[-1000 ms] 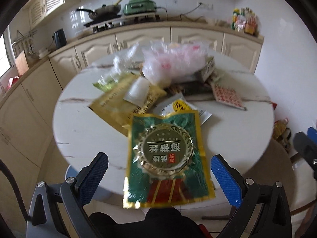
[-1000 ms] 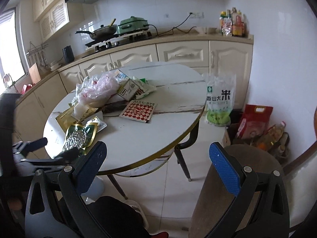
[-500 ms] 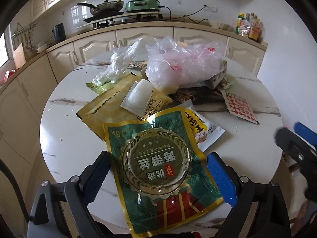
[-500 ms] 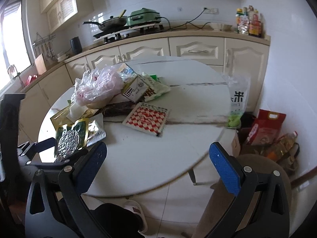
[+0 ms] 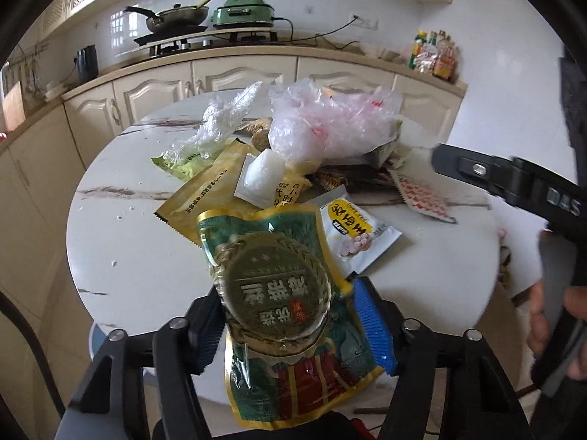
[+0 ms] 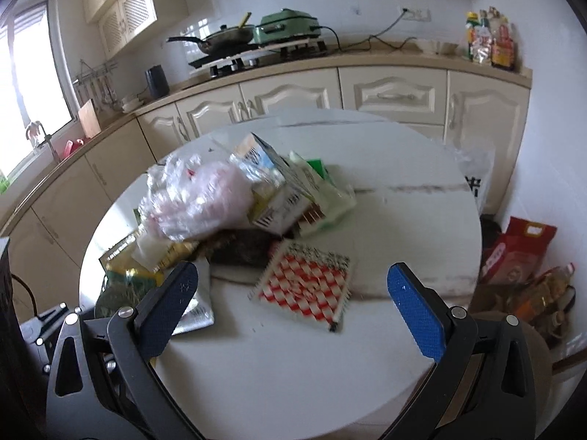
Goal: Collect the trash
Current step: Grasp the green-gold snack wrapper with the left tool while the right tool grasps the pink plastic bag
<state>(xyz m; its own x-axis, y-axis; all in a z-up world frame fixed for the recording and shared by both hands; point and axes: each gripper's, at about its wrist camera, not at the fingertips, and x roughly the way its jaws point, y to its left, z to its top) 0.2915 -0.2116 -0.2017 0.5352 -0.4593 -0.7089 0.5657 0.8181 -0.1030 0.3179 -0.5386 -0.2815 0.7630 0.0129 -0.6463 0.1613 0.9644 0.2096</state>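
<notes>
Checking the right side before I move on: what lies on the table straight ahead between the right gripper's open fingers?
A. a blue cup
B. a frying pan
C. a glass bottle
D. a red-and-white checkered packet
D. In the right wrist view, the red-and-white checkered packet lies flat on the table, ahead of the right gripper, whose fingers stand wide apart with nothing held.

soft daylight from the window [image 6: 33, 84] at left, blown out white there, glare on the green foil packet [image 5: 279, 293], right wrist view smeared by motion blur, fisheye bending cabinets, dark vignette at corners
</notes>
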